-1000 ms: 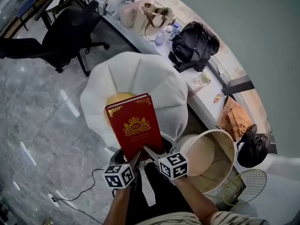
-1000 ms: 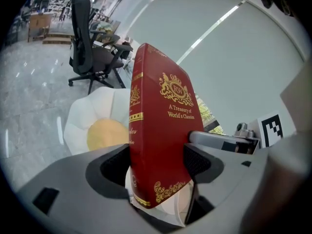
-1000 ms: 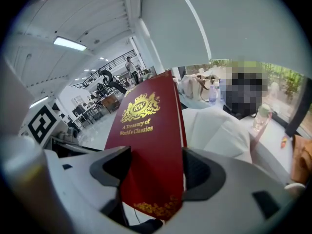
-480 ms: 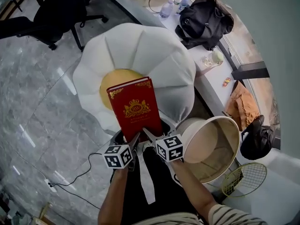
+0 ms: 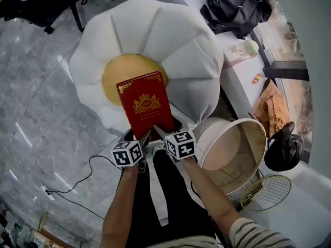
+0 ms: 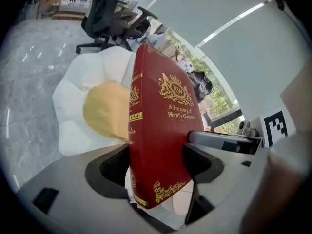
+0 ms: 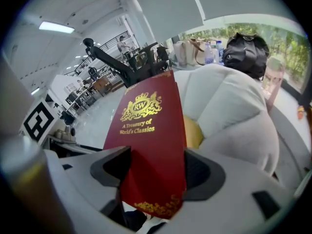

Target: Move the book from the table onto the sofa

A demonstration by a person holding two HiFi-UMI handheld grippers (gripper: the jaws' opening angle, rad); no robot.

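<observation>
Book (image 5: 146,107) in the air, red hardback with gilt print, and you have it only by its bottom edge. Your left gripper (image 6: 158,162) is clenched on the spine-side corner, and your right gripper (image 7: 153,172) is clamped on the other bottom corner, both pairs of jaws pressed flat against the covers. It stands nearly upright, leaning away from you, with all its height above the two grips. Just beyond it lies the sofa (image 5: 155,35), a white flower-shaped seat with a yellow centre (image 5: 115,79). From the head view the book hangs over the near side of that centre, and it appears not yet to rest on it. The risk I see is leverage: gripped so low, the book may tip forward or twist if one tool lets go before the other. The covers could also fan open as you lay it down. If you set it on a sloping white petal instead of the yellow middle, it may slide off onto the marble floor (image 5: 36,87). Mind the round beige tub (image 5: 257,138) just beside your right arm. Farther off, a black bag (image 5: 238,4) sits on the counter, well apart.
</observation>
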